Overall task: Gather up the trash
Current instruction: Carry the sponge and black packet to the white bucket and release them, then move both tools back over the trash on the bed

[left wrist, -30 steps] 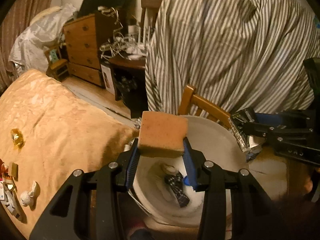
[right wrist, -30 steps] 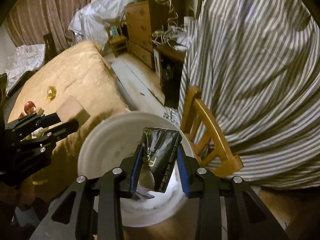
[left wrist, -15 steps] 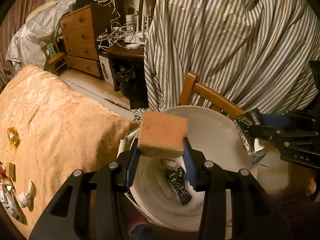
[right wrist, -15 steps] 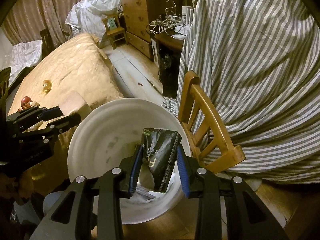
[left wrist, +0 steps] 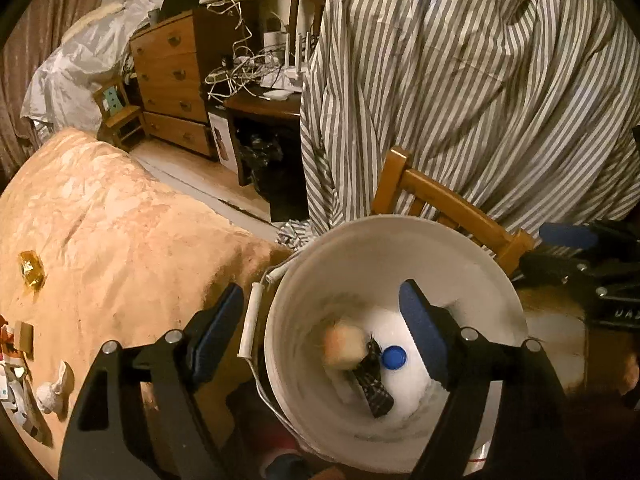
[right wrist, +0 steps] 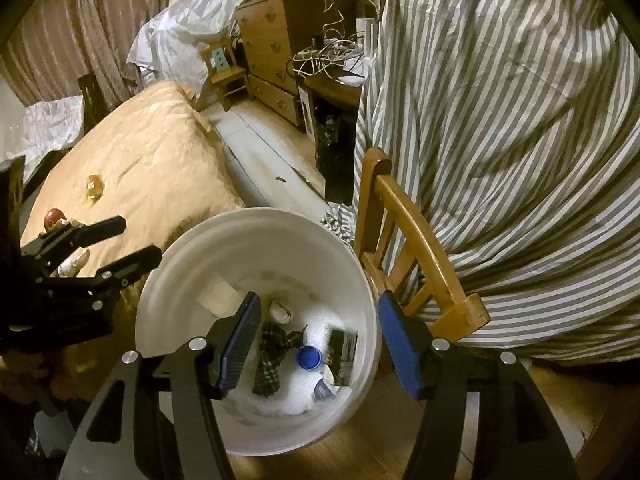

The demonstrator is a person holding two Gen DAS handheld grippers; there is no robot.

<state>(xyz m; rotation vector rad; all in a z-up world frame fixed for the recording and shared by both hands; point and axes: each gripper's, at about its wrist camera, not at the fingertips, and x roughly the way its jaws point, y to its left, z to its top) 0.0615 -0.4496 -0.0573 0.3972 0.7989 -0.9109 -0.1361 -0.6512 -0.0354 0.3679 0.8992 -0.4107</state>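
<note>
A white bucket [left wrist: 400, 224] stands below both grippers. My left gripper [left wrist: 320, 300] hangs over it with its jaws opening and nothing between them. A tan sponge [left wrist: 344, 346], blurred, drops inside the bucket beside a blue cap [left wrist: 394, 358] and a dark checked wrapper [left wrist: 374, 392]. My right gripper [right wrist: 320, 308] is also above the bucket [right wrist: 256, 216], jaws opening and empty. Beneath it a black packet [right wrist: 344, 356] lies against the bucket wall next to the blue cap [right wrist: 309, 358]. The left gripper [right wrist: 136, 240] shows at the bucket's left side.
A wooden chair [left wrist: 452, 208] draped with striped cloth [left wrist: 480, 80] stands right behind the bucket. A bed with a tan cover [left wrist: 100, 232] lies to the left, with a gold wrapper [left wrist: 31, 272] and small items on it. A dresser [left wrist: 172, 76] stands at the back.
Both grippers have opened. The sponge left the left jaws and the black packet left the right jaws; both went down into the bucket.
</note>
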